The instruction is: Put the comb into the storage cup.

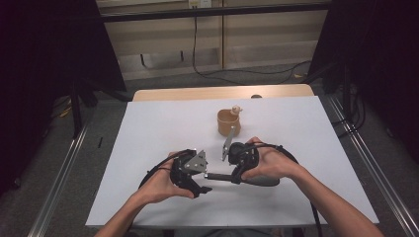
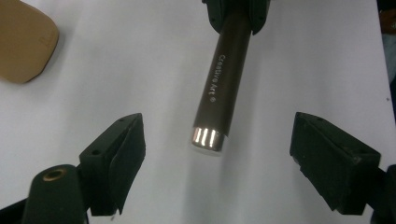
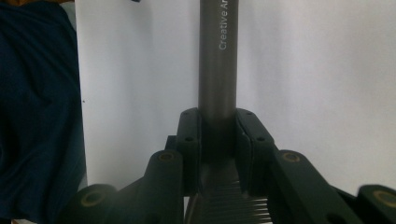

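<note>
- High view: the right gripper [image 1: 236, 170] holds a dark marker [image 1: 220, 176] level above the white table [image 1: 148, 148], and the left gripper [image 1: 200, 187] faces its free end from the other side. The risk I judge here: the two tools are very near, so if the left hand pushes forward off the line, it can knock the marker sideways in the grip. The marker is mostly covered by the hands, and its far end behind the right hand is hard to read. A brown cup [image 1: 229, 122] stands farther back; the small thing on its rim is too small to name.
- Left gripper view: the left gripper [image 2: 217, 154] has its jaws apart, one on each side of the marker [image 2: 223, 84], and they do not touch it. The silver end [image 2: 207, 138] sits between them but a little short, so a close now may catch only the tip and slip. A tan object [image 2: 23, 42] at the corner is cut off.
- Right gripper view: the right gripper [image 3: 218, 135] is clenched on the marker [image 3: 218, 60]. The printed words are cut by the top edge. A dark blue cloth [image 3: 37, 107] at one side is blurred.
</note>
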{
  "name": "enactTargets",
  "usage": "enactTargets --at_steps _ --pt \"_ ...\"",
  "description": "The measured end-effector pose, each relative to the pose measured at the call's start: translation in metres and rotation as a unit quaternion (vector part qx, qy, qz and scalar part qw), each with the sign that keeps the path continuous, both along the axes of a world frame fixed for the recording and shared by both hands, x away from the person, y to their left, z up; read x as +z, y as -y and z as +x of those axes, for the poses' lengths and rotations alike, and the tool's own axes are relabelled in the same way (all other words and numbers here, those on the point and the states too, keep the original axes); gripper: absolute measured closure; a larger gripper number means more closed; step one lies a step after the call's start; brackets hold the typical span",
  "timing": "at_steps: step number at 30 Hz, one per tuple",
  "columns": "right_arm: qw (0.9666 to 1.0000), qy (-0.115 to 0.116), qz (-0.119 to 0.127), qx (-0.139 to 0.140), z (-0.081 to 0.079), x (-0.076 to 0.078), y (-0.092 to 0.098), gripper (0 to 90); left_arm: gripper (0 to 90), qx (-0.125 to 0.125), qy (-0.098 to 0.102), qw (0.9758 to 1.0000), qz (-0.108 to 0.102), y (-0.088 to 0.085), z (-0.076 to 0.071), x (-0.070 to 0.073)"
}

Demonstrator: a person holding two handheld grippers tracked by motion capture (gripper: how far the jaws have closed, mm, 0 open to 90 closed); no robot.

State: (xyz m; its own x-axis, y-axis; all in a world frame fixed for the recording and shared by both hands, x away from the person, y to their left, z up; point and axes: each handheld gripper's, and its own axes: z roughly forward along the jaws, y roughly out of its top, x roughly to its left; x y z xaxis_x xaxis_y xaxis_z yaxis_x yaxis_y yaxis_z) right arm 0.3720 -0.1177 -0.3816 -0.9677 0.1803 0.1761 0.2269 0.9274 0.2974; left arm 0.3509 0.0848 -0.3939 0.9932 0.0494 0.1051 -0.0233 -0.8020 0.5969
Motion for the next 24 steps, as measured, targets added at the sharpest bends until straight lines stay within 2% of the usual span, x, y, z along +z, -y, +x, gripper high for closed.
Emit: enactTargets --at_steps 4,6,11,15,24 --pt "1.0 -0.001 0.001 -0.001 -0.0004 0.0001 -0.0016 72.7 24.4 0.003 0.004 1.0 0.006 0.0008 -0.0013 -0.0009" --pt "1.0 0.0 0.001 0.003 -0.0008 -0.0001 -0.003 72.7 31.1 0.004 0.003 1.0 0.003 0.001 -0.0008 -0.0008" --pt "1.0 -0.005 -0.004 0.005 -0.0022 -0.0007 -0.0062 72.7 35.8 0.0 0.003 1.0 0.008 0.0019 0.001 -0.0023" --pt "0.9999 0.001 0.0 0.014 -0.0013 -0.0018 -0.0076 72.7 40.7 -0.005 -0.006 0.9997 0.022 0.0042 0.0021 -0.0041" --pt "0.9998 0.002 0.001 0.021 -0.0029 -0.0009 -0.0098 72.7 49.2 -0.007 -0.021 0.9996 0.019 0.0052 0.0057 -0.0042"
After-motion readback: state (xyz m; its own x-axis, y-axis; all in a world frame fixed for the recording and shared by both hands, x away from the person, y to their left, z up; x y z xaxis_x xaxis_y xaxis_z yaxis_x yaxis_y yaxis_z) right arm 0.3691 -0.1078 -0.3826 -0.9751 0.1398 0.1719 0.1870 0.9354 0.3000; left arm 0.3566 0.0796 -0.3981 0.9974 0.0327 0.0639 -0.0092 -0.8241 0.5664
